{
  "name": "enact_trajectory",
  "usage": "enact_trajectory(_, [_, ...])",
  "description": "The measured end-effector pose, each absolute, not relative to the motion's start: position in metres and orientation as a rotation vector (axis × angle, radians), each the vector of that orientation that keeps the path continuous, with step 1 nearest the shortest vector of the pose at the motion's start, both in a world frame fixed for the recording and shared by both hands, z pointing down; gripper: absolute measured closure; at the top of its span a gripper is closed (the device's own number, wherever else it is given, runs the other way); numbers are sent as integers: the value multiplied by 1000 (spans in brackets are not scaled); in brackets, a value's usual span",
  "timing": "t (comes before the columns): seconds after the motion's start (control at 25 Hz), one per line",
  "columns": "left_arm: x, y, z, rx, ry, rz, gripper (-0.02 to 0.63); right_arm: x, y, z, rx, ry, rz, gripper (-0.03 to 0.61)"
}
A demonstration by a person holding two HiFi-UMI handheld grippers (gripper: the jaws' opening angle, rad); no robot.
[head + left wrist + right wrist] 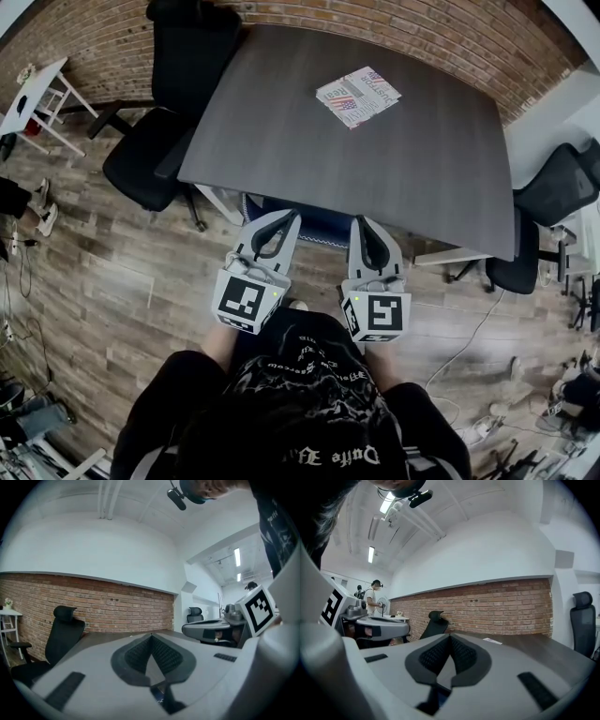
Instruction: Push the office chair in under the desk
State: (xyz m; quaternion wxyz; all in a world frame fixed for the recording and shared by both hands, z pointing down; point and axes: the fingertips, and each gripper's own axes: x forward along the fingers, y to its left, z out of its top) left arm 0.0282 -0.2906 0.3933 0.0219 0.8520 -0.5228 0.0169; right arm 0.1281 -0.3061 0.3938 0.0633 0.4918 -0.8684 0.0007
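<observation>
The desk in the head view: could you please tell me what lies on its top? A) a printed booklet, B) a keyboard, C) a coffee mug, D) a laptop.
A: a printed booklet lies flat on the dark desk, toward its far side, and nothing else is on it.

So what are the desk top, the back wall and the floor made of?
Desk top: matte dark grey, faint streaky grain, probably wood-look laminate. Back wall: red brick, pale mortar lines. Floor: brownish planks with seams, wood or wood-look vinyl.
</observation>
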Motion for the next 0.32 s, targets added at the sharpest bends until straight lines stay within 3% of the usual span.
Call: enact_trajectory(0.32, [26, -297, 392, 2639, -1642, 36, 607, 126, -311, 394, 1481, -2620, -13, 575])
